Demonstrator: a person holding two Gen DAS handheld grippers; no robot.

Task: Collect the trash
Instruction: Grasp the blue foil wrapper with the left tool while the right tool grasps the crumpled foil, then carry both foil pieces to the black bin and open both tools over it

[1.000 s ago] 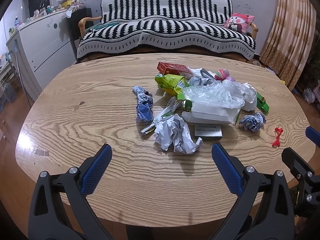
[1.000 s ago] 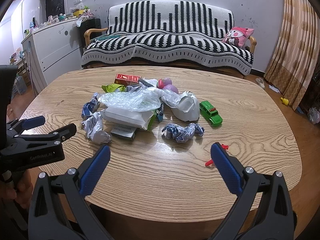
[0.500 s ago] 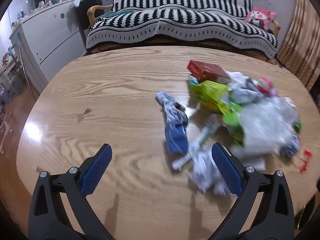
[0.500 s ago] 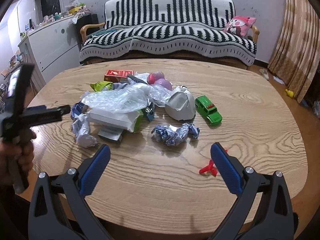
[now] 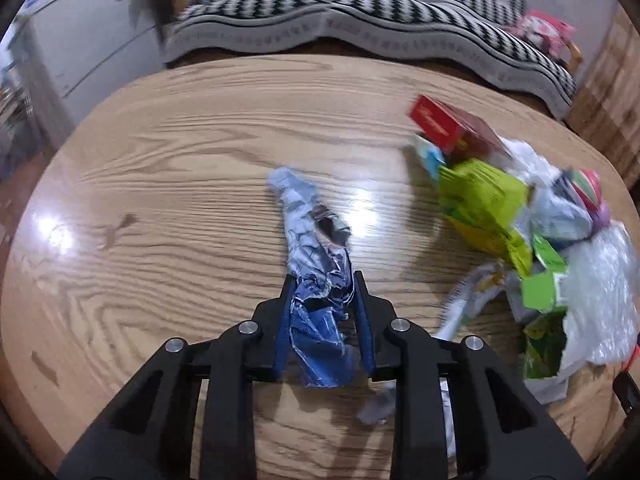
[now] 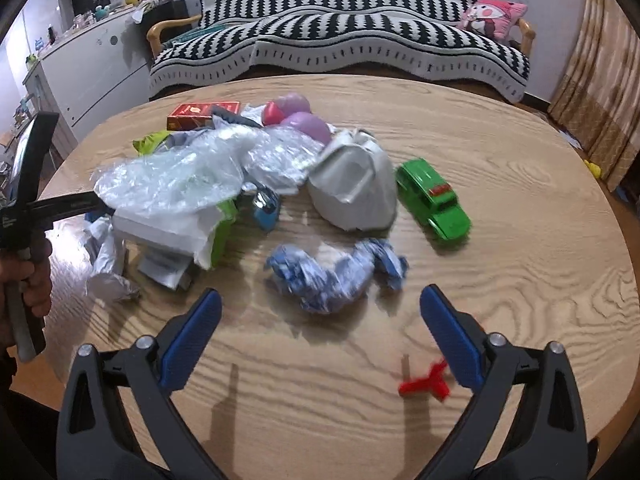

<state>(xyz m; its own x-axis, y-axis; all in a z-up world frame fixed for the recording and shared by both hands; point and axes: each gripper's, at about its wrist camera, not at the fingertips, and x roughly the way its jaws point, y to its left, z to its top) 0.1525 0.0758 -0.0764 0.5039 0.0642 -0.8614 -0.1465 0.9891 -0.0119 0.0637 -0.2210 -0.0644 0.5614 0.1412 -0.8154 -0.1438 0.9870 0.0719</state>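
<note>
L wrist view, bottom centre: left gripper (image 5: 322,284) was spread wide w/ nothing in it a sec ago; now its jaws are closing round the near end of the blue-silver wrapper (image 5: 316,264), blue pads hard against both sides. The wrapper lies lengthwise up the centre of the frame, far end flat on the wood table (image 5: 180,168). Means first pickup is prob. secured, lift not begun yet.

R wrist view, bottom: right gripper (image 6: 320,332) has come lower and closer to the pile; jaws just starting to narrow, nothing between them so far. Just beyond, centre frame, sits a crumpled blue-white wrapper (image 6: 332,276), likely its target. Red plastic bit (image 6: 424,386) at lower right, beside the right pad.

Mid frame: plastic film (image 6: 176,176) over the main heap, grey crushed piece (image 6: 352,184), green toy car (image 6: 434,204) at right. A toy, so likely not trash.

Far: red box (image 6: 202,114), then the striped sofa (image 6: 340,28) at top.

Most trash is on the table still; task barely started.
</note>
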